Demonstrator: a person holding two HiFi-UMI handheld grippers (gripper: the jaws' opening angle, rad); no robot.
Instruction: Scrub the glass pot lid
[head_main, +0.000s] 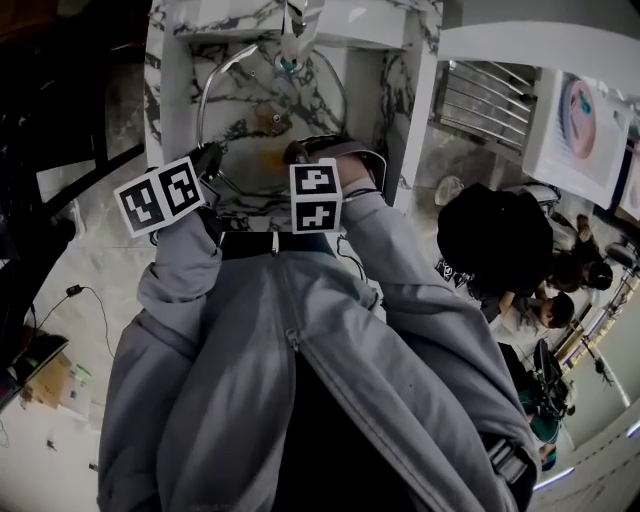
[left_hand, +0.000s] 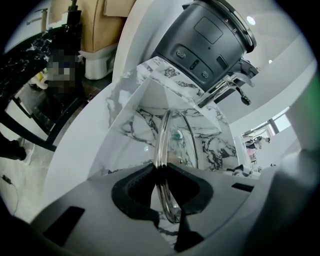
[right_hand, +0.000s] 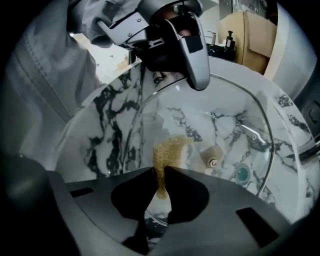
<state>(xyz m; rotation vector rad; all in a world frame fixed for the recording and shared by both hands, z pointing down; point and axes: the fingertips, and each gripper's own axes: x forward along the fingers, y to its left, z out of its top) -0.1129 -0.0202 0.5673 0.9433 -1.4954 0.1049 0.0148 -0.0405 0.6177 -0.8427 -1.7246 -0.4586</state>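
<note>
Both grey-sleeved forearms reach forward from the body, side by side, each wrist tipped steeply down into the marble sink (head_main: 180, 90). The left claw (left_hand: 161, 167) is nearly closed, its pads clamped on the rim of the glass pot lid (left_hand: 163, 135), which rises edge-on straight ahead of it. The right claw (right_hand: 160, 170) is pinched tight on a tan scrub pad (right_hand: 167, 150), whose free end lies against the glass just beyond its tips, with the lid's knob (right_hand: 212, 159) just right of the pad.
</note>
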